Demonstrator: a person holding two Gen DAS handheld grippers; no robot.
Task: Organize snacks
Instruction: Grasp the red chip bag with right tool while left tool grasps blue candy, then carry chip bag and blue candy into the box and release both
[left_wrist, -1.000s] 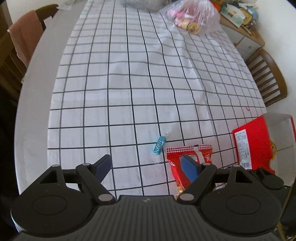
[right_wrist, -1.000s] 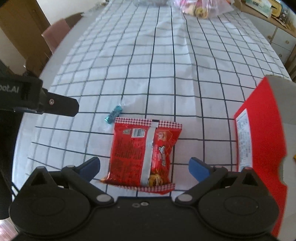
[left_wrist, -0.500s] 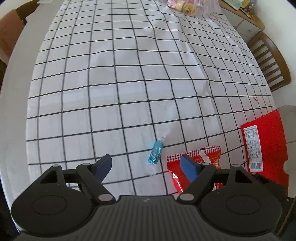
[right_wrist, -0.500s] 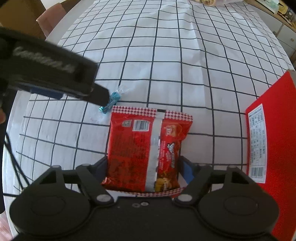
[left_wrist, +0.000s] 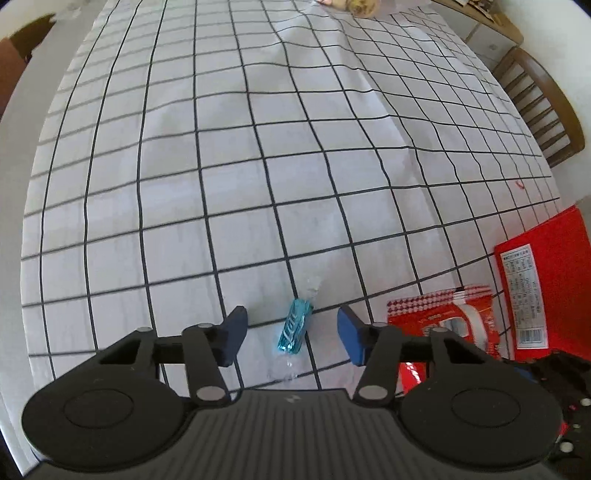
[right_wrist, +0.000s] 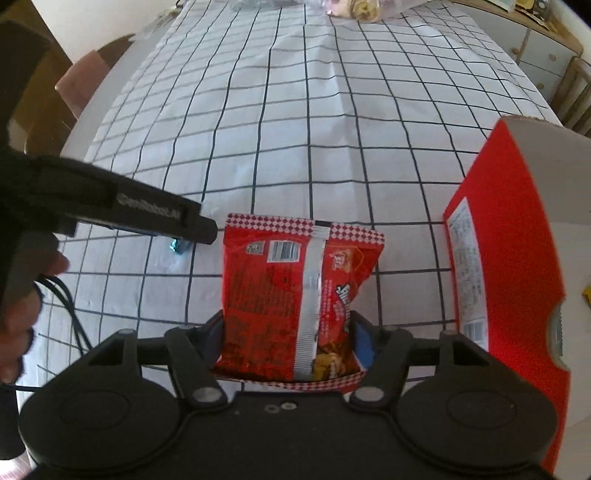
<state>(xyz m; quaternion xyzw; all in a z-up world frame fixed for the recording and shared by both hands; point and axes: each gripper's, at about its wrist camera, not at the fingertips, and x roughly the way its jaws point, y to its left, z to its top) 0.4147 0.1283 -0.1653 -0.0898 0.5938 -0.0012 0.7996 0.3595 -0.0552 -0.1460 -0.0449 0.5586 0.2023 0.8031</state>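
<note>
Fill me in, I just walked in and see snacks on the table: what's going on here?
A person is sorting snacks with two handheld grippers. The right gripper has its fingers against both sides of a red snack packet lying on the checked tablecloth, beside an open red box. The left gripper is open and straddles a small blue wrapped candy, not yet gripping it.
</note>
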